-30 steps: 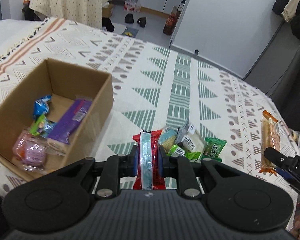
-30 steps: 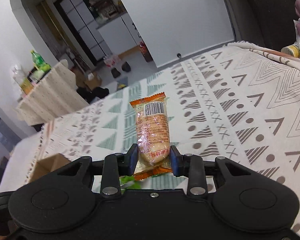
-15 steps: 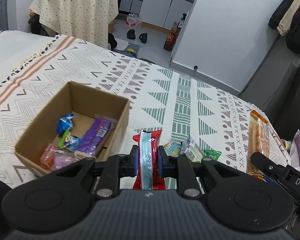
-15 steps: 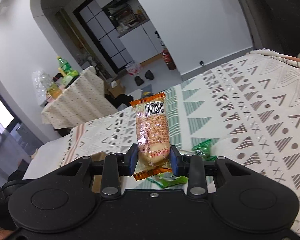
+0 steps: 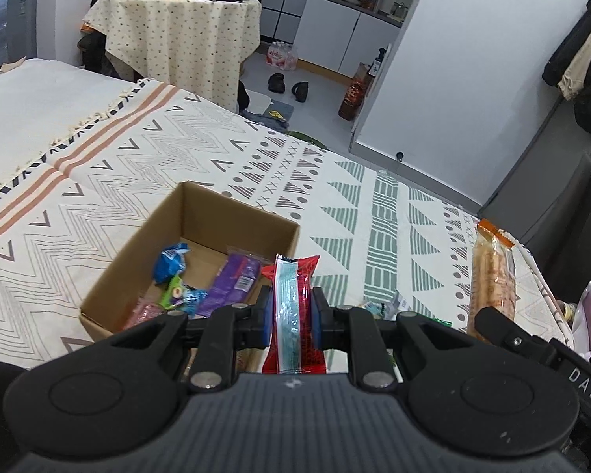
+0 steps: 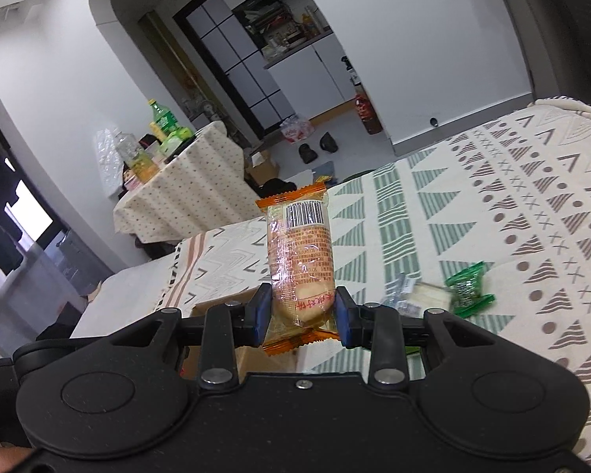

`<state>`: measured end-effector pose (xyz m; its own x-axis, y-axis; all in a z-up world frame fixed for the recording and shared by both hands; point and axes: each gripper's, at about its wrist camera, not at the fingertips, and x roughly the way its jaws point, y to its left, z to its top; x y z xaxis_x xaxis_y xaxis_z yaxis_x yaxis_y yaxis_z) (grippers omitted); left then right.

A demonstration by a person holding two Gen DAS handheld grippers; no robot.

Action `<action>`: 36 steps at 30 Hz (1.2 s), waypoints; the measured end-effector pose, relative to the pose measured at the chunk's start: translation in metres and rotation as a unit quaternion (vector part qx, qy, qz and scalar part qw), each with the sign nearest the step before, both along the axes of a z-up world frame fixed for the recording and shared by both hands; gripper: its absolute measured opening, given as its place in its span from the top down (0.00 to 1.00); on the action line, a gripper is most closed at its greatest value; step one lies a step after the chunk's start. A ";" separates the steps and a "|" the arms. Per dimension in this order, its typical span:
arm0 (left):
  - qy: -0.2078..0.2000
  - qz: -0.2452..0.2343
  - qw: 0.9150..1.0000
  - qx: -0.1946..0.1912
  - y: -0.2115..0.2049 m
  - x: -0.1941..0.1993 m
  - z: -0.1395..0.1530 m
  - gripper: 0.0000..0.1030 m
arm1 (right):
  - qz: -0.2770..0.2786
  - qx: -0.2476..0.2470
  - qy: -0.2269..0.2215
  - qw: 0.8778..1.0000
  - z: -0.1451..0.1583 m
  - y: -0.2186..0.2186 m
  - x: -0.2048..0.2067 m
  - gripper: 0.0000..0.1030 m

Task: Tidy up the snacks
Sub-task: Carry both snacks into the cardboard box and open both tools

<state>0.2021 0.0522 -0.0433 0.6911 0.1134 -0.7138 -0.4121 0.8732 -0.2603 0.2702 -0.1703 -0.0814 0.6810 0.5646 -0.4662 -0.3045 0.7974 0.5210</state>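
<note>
**Both grippers lifted, snacks in hand**

Since a second ago both grippers have risen, and the box (image 5: 201,252) now sits farther below the left gripper (image 5: 291,311). Its jaws pinch a red packet (image 5: 291,307) with a pale blue stripe above the box's near right corner. The right gripper (image 6: 301,309) pinches an orange-ended cake pack (image 6: 299,260), barcode up, red print unreadable. "DAS" shows on its body. A green candy (image 6: 469,287) lies on the bed (image 6: 512,213).

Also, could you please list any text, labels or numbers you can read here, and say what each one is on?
"DAS" in white letters on the right gripper's black body, cut off at the frame edge.
Orange snack packet: barcode and red print, too blurred to read.
Red snack packet: no readable text.
Box snacks: print too small.
</note>
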 end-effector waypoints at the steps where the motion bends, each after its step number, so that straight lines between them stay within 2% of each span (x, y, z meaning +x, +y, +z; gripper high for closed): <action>1: 0.000 0.001 1.000 -0.001 0.003 0.000 0.000 0.83 | 0.002 0.000 0.000 1.000 0.000 0.003 0.000 0.68; 12: 0.002 0.013 1.000 -0.015 0.037 0.002 -0.007 0.83 | 0.032 0.001 0.009 0.999 -0.011 0.035 -0.001 0.68; 22: 0.035 0.034 0.998 -0.032 0.073 0.012 -0.036 0.82 | 0.061 -0.009 0.025 0.998 -0.023 0.076 0.010 0.68; 26: 0.050 0.054 0.997 -0.031 0.086 0.013 -0.042 0.78 | 0.078 -0.012 0.034 0.996 -0.027 0.093 0.009 0.68; 29: 0.054 0.058 0.996 -0.040 0.095 0.012 -0.044 0.69 | 0.093 -0.016 0.039 0.995 -0.030 0.107 0.005 0.68; 33: 0.053 0.069 0.995 -0.040 0.105 0.006 -0.043 0.50 | 0.109 -0.023 0.044 0.993 -0.033 0.127 0.001 0.68; 36: 0.056 0.066 0.996 -0.036 0.109 0.005 -0.043 0.44 | 0.121 -0.031 0.042 0.991 -0.033 0.137 -0.002 0.65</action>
<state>0.2067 0.1611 -0.0867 0.5885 0.1441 -0.7955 -0.5519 0.7907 -0.2651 0.2682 -0.0337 -0.1148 0.4855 0.6759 -0.5545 -0.4483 0.7370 0.5059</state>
